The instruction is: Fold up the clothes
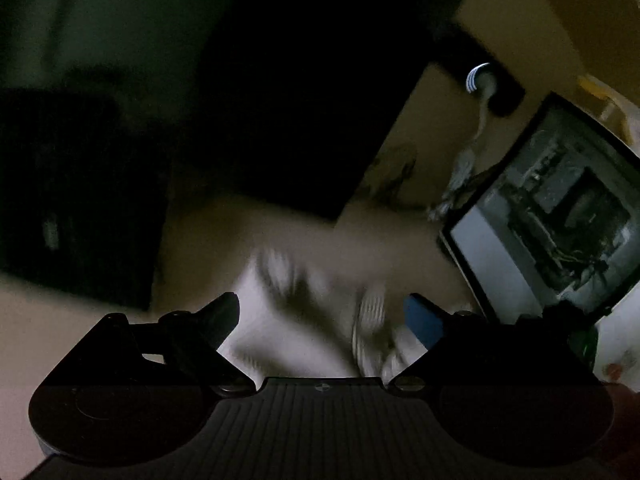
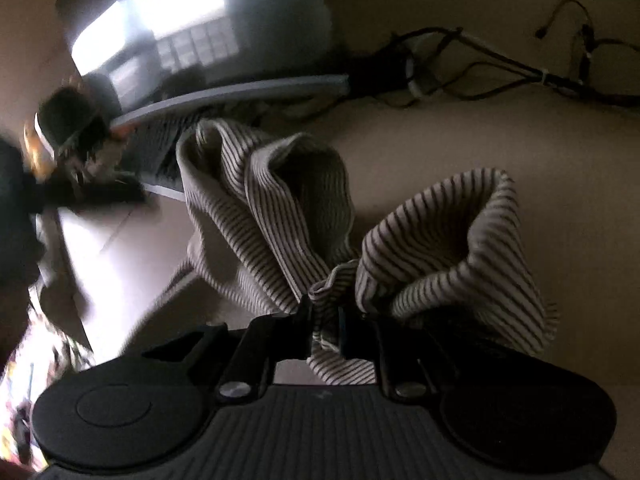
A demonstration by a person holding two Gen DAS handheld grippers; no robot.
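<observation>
Two bunched lobes of the striped garment (image 2: 304, 216) rise either side of the right gripper (image 2: 326, 320), whose jaws are clamped on a gathered fold at the middle. Its free edges stand up, open like cuffs. Beyond it lies bare tan bench (image 2: 460, 132), with a tangle of cables (image 2: 500, 68) along the far edge and a laptop (image 2: 200, 40) at the far left. Seen from the left wrist, the left gripper (image 1: 324, 312) stands apart, over blurred pale cloth, with a computer case (image 1: 560, 220) close on the right.
</observation>
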